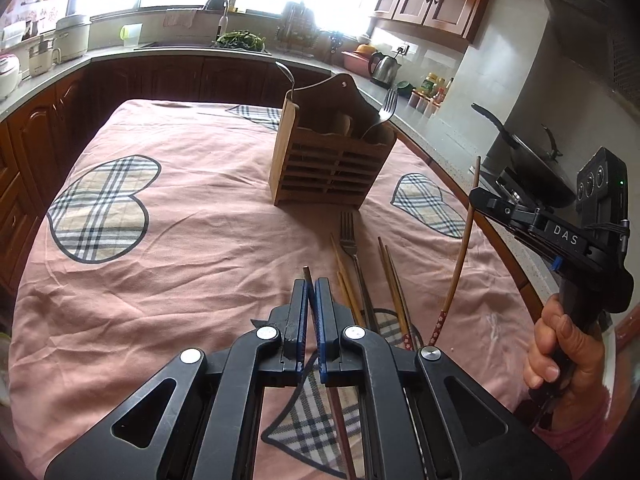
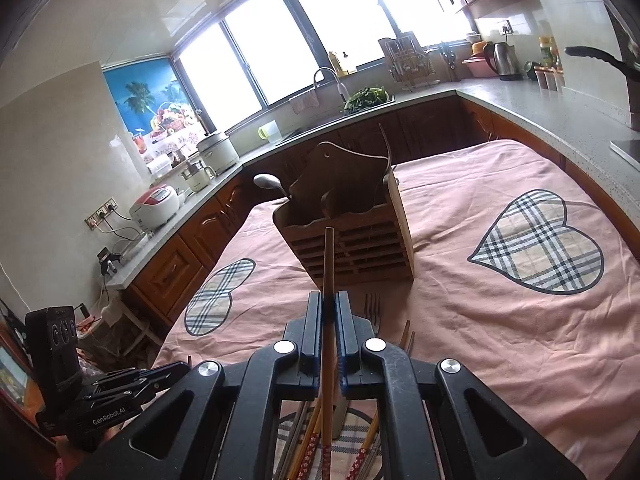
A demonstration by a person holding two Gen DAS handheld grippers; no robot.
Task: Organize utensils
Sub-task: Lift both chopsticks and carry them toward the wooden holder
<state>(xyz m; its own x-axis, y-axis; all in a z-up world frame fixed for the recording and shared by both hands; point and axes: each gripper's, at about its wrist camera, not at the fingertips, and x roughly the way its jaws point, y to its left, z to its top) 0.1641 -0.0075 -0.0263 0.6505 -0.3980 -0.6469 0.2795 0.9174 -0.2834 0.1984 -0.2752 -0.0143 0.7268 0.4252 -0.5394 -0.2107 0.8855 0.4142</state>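
Observation:
A wooden utensil holder [image 1: 332, 164] stands on the pink cloth, with a spoon [image 1: 286, 76] and a fork [image 1: 386, 110] in it; it also shows in the right wrist view [image 2: 352, 236]. My left gripper [image 1: 311, 292] is shut on a dark chopstick [image 1: 307, 276], low over the cloth. My right gripper [image 2: 329, 308] is shut on a brown chopstick [image 2: 329, 264] and holds it raised, pointing at the holder; the left wrist view shows that chopstick [image 1: 466, 232] to the right. A fork [image 1: 348, 236] and several chopsticks [image 1: 394, 280] lie on the cloth in front of the holder.
The table's pink cloth [image 1: 200, 240] has plaid hearts. Kitchen counters [image 2: 520, 100] wrap around the table, with a sink [image 2: 360, 100], kettle [image 2: 502, 58], rice cookers [image 2: 156, 208] and a wok [image 1: 532, 160].

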